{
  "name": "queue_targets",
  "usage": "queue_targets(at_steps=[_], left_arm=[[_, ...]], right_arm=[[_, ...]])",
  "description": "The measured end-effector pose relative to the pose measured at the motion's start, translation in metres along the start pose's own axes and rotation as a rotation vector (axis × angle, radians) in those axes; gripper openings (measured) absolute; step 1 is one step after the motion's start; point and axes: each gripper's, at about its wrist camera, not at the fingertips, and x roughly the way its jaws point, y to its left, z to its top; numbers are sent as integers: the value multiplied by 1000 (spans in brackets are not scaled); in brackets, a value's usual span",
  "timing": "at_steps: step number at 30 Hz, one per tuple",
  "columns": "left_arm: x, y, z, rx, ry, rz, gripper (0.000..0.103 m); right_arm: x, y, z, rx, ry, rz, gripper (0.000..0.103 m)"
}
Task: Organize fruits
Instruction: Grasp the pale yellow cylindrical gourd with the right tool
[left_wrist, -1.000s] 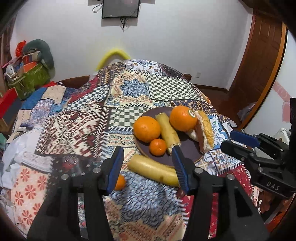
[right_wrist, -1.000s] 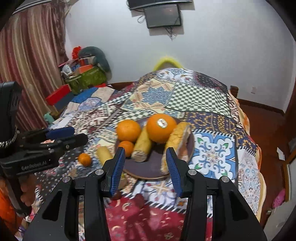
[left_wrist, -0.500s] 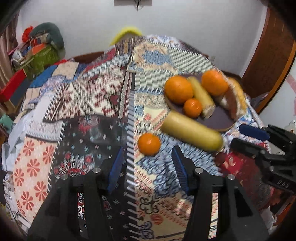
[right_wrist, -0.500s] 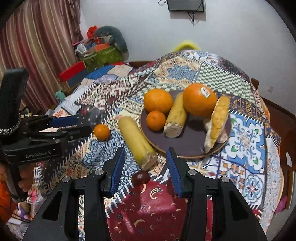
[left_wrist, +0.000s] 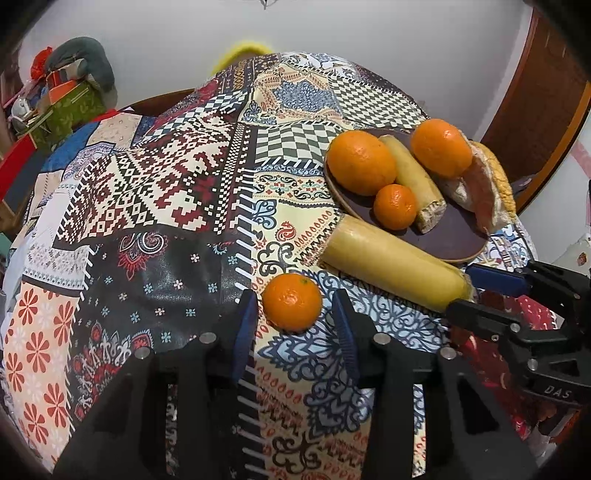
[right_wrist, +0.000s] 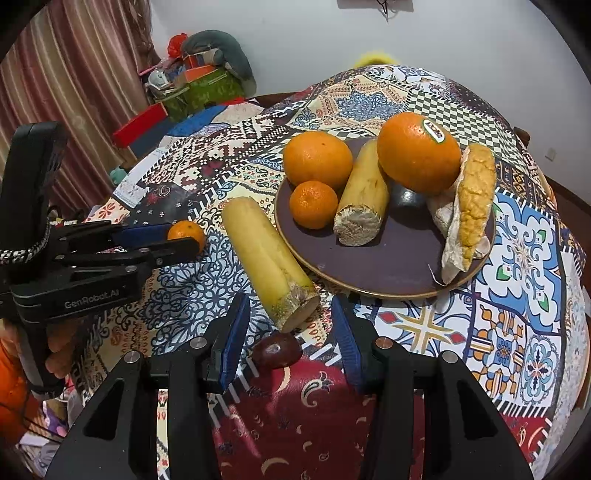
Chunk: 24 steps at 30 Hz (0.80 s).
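A loose small mandarin (left_wrist: 291, 306) lies on the patchwork tablecloth between the fingers of my left gripper (left_wrist: 293, 319). Its jaws are closing, with thin gaps still at both pads. The right wrist view shows that left gripper (right_wrist: 177, 238) around the mandarin (right_wrist: 186, 232). My right gripper (right_wrist: 290, 321) is open. It straddles the cut end of a loose yellow stalk (right_wrist: 266, 258) and a small dark red fruit (right_wrist: 277, 350) without touching either. A dark plate (right_wrist: 399, 254) holds two large oranges, a small mandarin, another stalk piece and a crusty yellow piece.
The plate's rim (left_wrist: 458, 254) sits just behind the loose stalk (left_wrist: 391, 266), with the right gripper (left_wrist: 491, 291) at its near end. Boxes and bags (right_wrist: 199, 85) are piled beyond the table's far left. A curtain (right_wrist: 74, 74) hangs left, a wooden door (left_wrist: 535, 92) right.
Both grippers have come down close to the cloth. The left now has the loose mandarin between narrower jaws. The right has sunk over the stalk's end and the dark fruit.
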Motion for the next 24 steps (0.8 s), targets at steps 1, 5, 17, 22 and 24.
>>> queue_targets(at_steps=[1, 5, 17, 22, 24], left_arm=[[2, 1, 0, -2, 5, -1, 37], [6, 3, 0, -8, 4, -11, 34], [-8, 5, -12, -11, -21, -33, 33], [-17, 11, -17, -26, -22, -39, 33], [-20, 13, -19, -30, -23, -34, 33]], right_arm=[[1, 0, 0, 0, 2, 4, 42], [7, 2, 2, -17, 9, 6, 42], [11, 9, 7, -39, 18, -12, 38], [2, 26, 8, -62, 7, 34, 33], [4, 37, 8, -103, 10, 32, 33]])
